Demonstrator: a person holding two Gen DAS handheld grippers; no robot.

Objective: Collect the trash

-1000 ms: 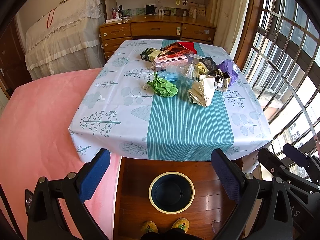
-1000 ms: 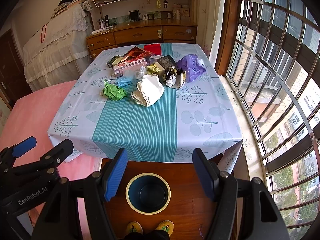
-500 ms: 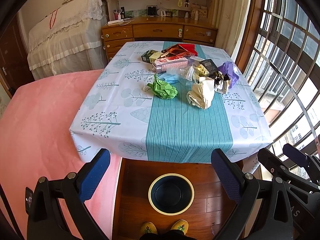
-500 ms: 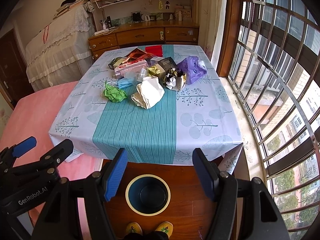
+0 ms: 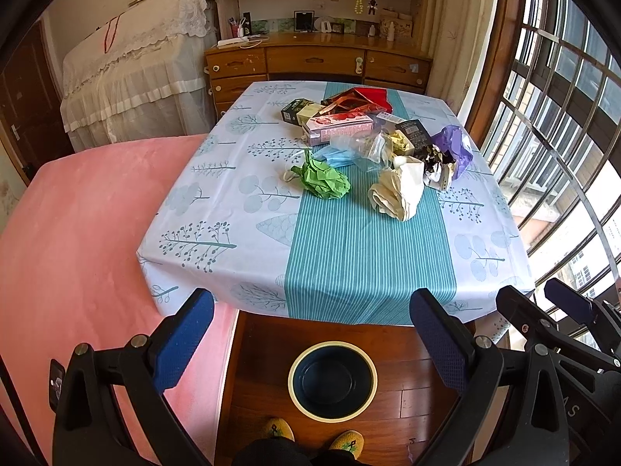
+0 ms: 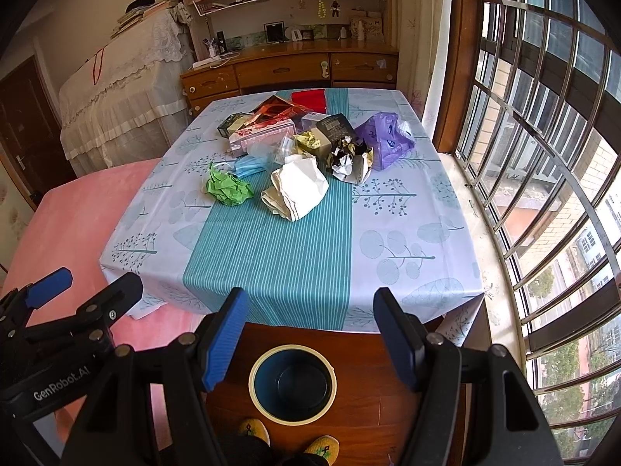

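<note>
On the tablecloth (image 5: 341, 256) trash (image 5: 399, 190) lies heaped; both tongs, left (image 5: 314, 334) marked "GenRobot.AI", right (image 6: 312, 334), gape empty.

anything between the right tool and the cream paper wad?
Only bare striped tablecloth between the open right tool and the cream paper wad, clearest in the right wrist view. The bin sits below, on the floor.

a: what's under the pile on the bench (image 5: 392, 256)?
b: can't tell. the pink box (image 5: 337, 127) and the black packet (image 6: 336, 129) are partly covered, and their print is too small to read.
a: the slippers (image 6: 323, 449)?
b: cut off by the bottom edge in both views.
a: the left tongs (image 5: 310, 343)?
b: their handles run out of view.
</note>
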